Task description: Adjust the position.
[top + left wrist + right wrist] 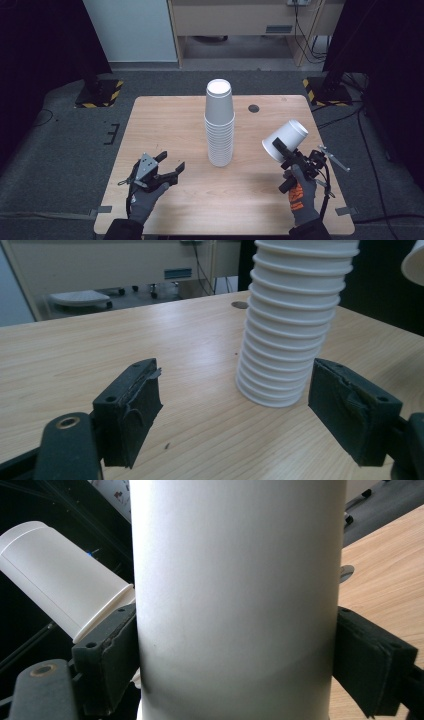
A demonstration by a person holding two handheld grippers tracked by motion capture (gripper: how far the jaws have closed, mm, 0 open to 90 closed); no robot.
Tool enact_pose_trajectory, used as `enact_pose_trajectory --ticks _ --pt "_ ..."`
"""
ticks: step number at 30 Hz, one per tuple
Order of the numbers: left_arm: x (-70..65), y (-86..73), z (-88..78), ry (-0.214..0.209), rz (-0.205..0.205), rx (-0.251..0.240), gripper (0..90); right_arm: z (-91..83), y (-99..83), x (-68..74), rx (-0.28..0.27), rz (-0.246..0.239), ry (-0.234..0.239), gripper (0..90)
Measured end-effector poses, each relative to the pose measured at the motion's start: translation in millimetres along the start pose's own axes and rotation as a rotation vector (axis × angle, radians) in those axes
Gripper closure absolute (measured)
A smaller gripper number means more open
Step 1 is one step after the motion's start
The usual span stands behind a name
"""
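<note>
A tall stack of upside-down white paper cups (219, 125) stands at the middle of the wooden table (165, 120). My left gripper (171, 161) hovers low at the front left, jaws wide apart and empty. In the left gripper view the stack (292, 325) rises just beyond the jaws, slightly right of centre. My right gripper (286, 150) is at the right, shut on a single white cup (286, 137) held tilted above the table. In the right gripper view that cup (235, 580) sits between both pads, and the top of the stack (60, 575) shows behind at left.
A small round grommet (254, 108) sits in the table behind the stack. Black stands with yellow-striped bases (99, 92) (327, 90) flank the table's far corners on the grey floor. Cables run along the floor at right.
</note>
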State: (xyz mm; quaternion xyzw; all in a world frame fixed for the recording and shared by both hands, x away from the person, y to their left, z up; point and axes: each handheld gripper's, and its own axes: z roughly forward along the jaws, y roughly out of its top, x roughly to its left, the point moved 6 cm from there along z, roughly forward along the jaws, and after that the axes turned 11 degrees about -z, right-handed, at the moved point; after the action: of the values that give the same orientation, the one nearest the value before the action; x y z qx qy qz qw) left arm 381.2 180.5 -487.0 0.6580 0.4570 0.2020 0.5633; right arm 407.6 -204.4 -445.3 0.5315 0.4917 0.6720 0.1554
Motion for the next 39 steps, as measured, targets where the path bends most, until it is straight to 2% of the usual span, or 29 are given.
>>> enact_pose_trajectory --ticks 9,19,39 --pt "-28.0 6.4 11.2 -0.061 0.029 -0.012 22.4 0.2 -0.9 0.6 0.006 0.001 0.004 14.5" --pt "-52.9 9.5 22.2 -0.113 0.052 -0.017 24.2 0.1 -0.5 3.2 0.006 0.016 0.016 14.5" --pt "-96.7 15.6 47.9 -0.19 0.086 -0.041 28.5 1.0 -2.3 7.3 0.013 0.03 0.028 14.6"
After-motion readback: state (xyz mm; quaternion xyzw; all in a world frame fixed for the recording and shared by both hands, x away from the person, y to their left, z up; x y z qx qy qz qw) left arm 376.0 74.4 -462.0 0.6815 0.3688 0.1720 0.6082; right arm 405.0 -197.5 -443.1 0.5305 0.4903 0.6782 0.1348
